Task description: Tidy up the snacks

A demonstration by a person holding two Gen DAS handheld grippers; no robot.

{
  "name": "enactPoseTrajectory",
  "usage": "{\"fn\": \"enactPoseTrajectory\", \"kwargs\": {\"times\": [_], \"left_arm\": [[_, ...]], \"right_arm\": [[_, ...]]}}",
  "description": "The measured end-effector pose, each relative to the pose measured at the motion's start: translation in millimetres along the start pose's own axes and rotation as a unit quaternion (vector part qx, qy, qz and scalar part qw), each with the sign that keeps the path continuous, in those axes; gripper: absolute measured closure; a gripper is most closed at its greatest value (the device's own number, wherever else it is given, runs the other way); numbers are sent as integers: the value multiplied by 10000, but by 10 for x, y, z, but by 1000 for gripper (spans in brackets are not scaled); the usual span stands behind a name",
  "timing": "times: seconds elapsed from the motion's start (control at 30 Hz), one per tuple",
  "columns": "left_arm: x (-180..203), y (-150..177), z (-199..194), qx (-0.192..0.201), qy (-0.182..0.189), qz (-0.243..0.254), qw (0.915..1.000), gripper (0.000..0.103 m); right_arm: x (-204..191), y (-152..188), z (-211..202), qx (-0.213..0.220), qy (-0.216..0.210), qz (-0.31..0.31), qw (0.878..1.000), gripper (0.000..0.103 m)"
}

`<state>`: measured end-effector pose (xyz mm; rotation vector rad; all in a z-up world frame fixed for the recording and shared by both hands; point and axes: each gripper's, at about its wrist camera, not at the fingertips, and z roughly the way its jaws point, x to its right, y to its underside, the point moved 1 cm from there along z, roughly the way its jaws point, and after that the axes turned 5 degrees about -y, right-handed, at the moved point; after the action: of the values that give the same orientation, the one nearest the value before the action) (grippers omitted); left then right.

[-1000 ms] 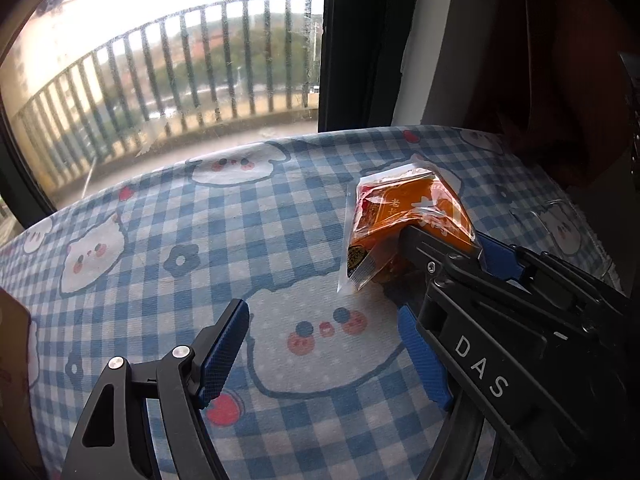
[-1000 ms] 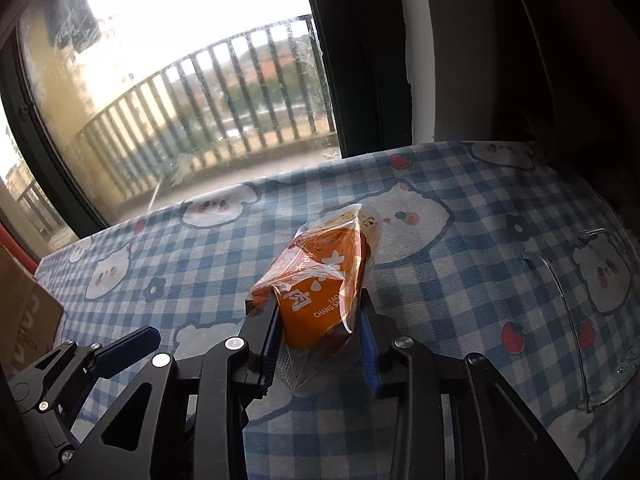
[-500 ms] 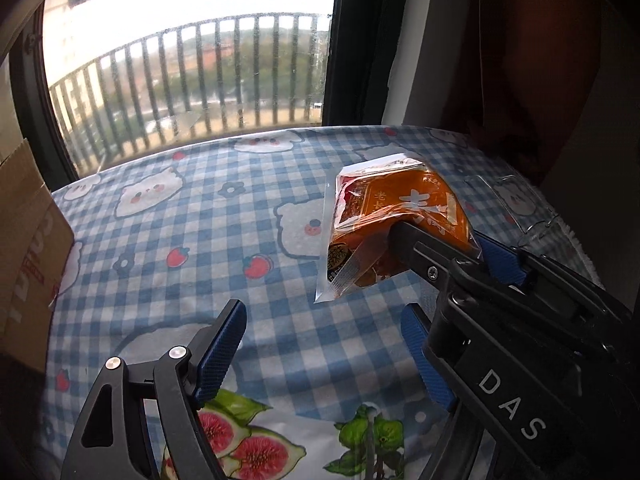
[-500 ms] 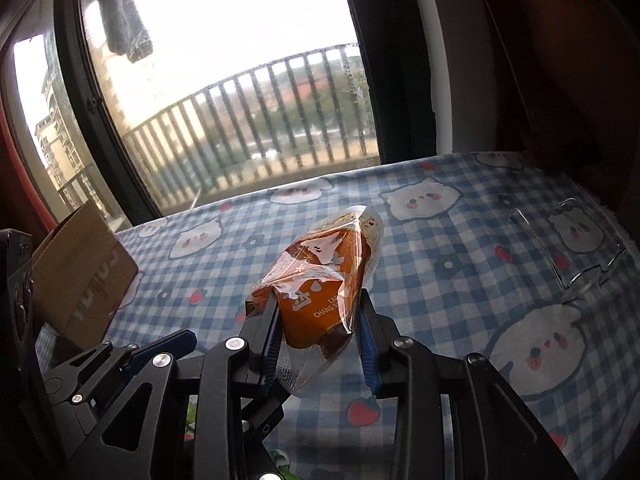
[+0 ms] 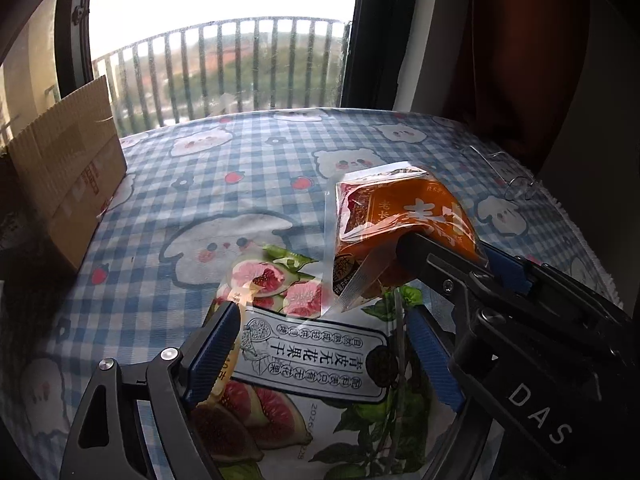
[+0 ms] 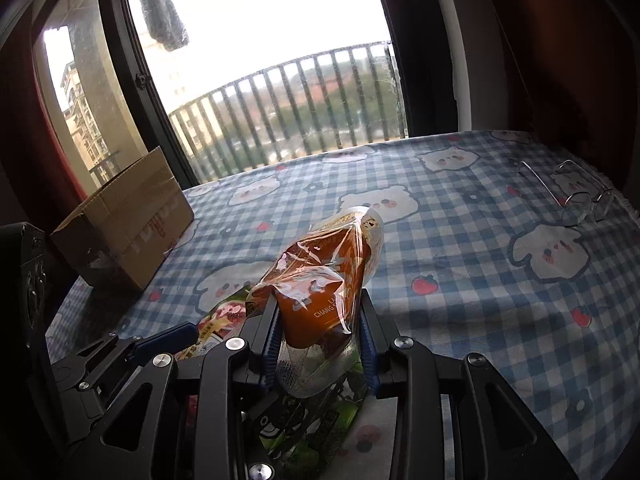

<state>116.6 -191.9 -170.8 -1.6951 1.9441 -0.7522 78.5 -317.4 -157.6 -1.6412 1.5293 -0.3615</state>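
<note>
Right tongs [image 6: 320, 340] clamp the orange snack packet [image 6: 324, 280] above the counter [image 6: 480, 280] (blue gingham cloth). Left tongs [image 5: 324, 344] spread wide, unloaded, over the fig snack bag [image 5: 308, 360] near the cardboard box [image 5: 72, 168].

The fig snack bag [image 5: 304, 364] carries a pale label panel printed with the large Chinese characters 青皮无花果干, seen upside down in the left wrist view, with a partly hidden date starting 2026 near its lower edge. The orange snack packet [image 6: 320, 284] shows "LA" above "CHANG" in white letters, the rest cut off. The right gripper [image 5: 536, 408] body bears the white letters "DAS". Red print on the cardboard box [image 5: 68, 168] is too blurred to read.
</note>
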Motion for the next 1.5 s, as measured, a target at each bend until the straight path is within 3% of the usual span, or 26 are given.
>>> {"fn": "enactPoseTrajectory", "kwargs": {"times": [0.23,0.43,0.6,1.03,1.27,1.5], "left_arm": [[-233,194,-76,14,-210,-72,9998,11],[-465,314,-7,-229,-159,-417,9987,10],[-637,413,56,-413,102,-782,9960,6],[-508,608,-108,-393,570,-598,9958,3],[-438,630,-152,-329,750,-478,9955,14],[-410,623,-142,-192,619,-486,9967,56]], "right_arm": [[-211,251,1,-139,-178,18,9997,67],[-346,354,90,-266,-177,-50,9995,67],[-397,392,109,-252,-9,-71,9997,67],[-477,536,46,-252,503,-94,9984,67],[-455,576,32,-361,650,-4,9972,67],[-491,592,65,-454,578,2,9973,67]]}}
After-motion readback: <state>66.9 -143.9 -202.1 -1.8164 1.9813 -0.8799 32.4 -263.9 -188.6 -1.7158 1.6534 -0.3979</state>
